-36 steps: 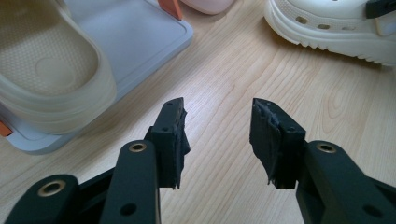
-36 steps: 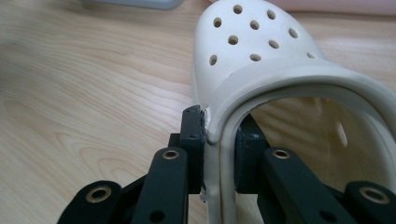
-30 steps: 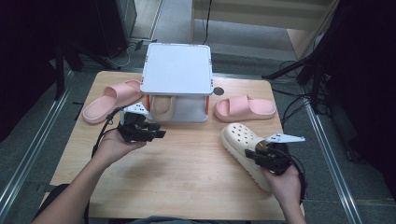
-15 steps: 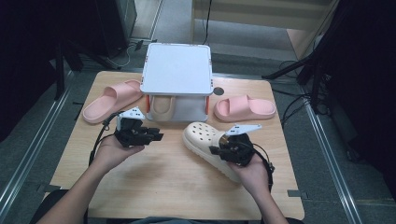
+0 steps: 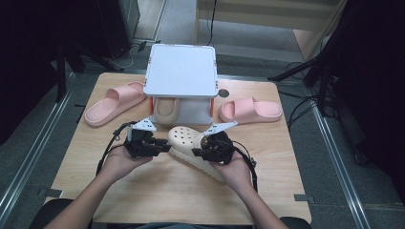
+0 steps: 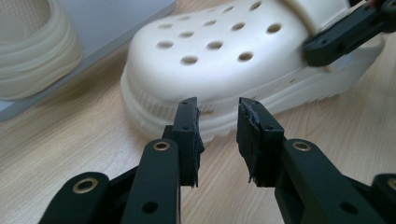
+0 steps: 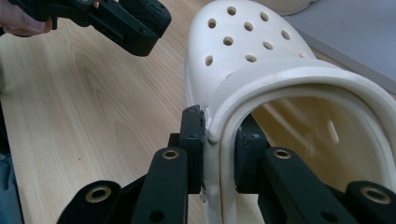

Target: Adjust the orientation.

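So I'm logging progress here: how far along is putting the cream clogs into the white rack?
Done: one cream clog sits in the rack. In hand: the right gripper clamps the second clog by its side wall in front of the rack; the left gripper, empty-jawed, sits at its toe. Left: sliding it into the rack.

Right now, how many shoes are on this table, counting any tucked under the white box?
4. Cream clog at table centre, clamped in the right gripper; its mate inside the white box; pink slide left; pink slide right. More may be hidden inside.
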`<state>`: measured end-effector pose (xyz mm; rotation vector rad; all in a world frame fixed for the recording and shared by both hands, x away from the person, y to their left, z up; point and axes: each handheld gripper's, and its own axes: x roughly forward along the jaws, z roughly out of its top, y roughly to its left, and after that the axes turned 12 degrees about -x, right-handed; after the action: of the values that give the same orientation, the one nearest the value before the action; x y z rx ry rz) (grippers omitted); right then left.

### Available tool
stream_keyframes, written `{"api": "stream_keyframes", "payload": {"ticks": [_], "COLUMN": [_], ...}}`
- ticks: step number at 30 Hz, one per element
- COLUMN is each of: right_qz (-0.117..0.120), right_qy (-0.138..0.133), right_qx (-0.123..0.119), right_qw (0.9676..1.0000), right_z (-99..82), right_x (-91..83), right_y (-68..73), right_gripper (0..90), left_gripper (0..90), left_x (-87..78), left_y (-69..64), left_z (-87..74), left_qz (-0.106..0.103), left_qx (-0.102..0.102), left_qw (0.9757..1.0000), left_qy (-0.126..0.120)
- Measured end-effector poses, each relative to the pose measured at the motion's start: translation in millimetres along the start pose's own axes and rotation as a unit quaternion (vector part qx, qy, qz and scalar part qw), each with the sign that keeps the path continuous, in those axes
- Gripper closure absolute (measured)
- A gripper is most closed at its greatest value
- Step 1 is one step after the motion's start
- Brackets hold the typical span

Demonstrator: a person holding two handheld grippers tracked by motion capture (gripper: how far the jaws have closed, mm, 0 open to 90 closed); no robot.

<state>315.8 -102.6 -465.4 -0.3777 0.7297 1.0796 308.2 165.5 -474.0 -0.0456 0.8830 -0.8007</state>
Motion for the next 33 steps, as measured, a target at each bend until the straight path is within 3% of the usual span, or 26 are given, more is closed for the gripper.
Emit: {"api": "stream_keyframes", "payload": {"ticks": [5, 12, 14, 19, 22, 24, 27, 29, 30, 33], "right_qz": [0.008, 0.015, 0.021, 0.028, 0.032, 0.011, -0.001, -0.020, -0.020, -0.024], "right_qy": [0.005, 0.003, -0.008, -0.011, -0.035, -0.051, -0.053, -0.046, -0.046, -0.050], "right_qx": [-0.015, -0.024, -0.023, -0.020, -0.010, -0.002, 0.002, 0.006, 0.006, 0.028], "right_qw": [0.9999, 0.9996, 0.9995, 0.9993, 0.9988, 0.9986, 0.9986, 0.9987, 0.9987, 0.9981], "right_z": [0.3, -4.2, -3.8, -3.5, -7.4, -11.7, -15.1, -20.1, -20.1, -24.5], "right_x": [15.5, 21.0, 19.1, 0.4, -18.6, -34.6, -39.3, -39.7, -39.7, -32.0], "right_y": [5.2, 6.8, 6.2, 4.3, -1.2, -10.7, -19.3, -34.6, -34.6, -52.7], "right_gripper": [78.1, 76.5, 67.5, 69.3, 72.4, 84.2, 88.0, 90.0, 90.0, 90.0], "left_gripper": [68.3, 68.2, 67.8, 69.4, 72.9, 77.9, 78.8, 79.6, 79.6, 79.7], "left_x": [1.2, 5.8, 7.2, 6.1, 5.6, 6.0, 8.0, 9.0, 9.8, 12.3], "left_y": [1.8, 2.3, 2.0, 2.3, 2.1, 2.0, 1.0, 1.4, 1.6, 2.6], "left_z": [-4.2, -6.6, -7.1, -7.3, -8.2, -9.3, -11.0, -13.2, -14.1, -16.5], "left_qz": [0.004, 0.008, 0.010, 0.011, 0.010, 0.012, 0.020, 0.026, 0.028, 0.031], "left_qx": [-0.002, -0.004, -0.004, -0.007, -0.014, -0.015, -0.013, -0.013, -0.017, -0.021], "left_qw": [1.0000, 1.0000, 0.9999, 0.9999, 0.9999, 0.9998, 0.9997, 0.9996, 0.9994, 0.9993], "left_qy": [-0.003, 0.004, 0.004, 0.000, -0.002, -0.003, -0.004, -0.006, -0.006, -0.005]}}
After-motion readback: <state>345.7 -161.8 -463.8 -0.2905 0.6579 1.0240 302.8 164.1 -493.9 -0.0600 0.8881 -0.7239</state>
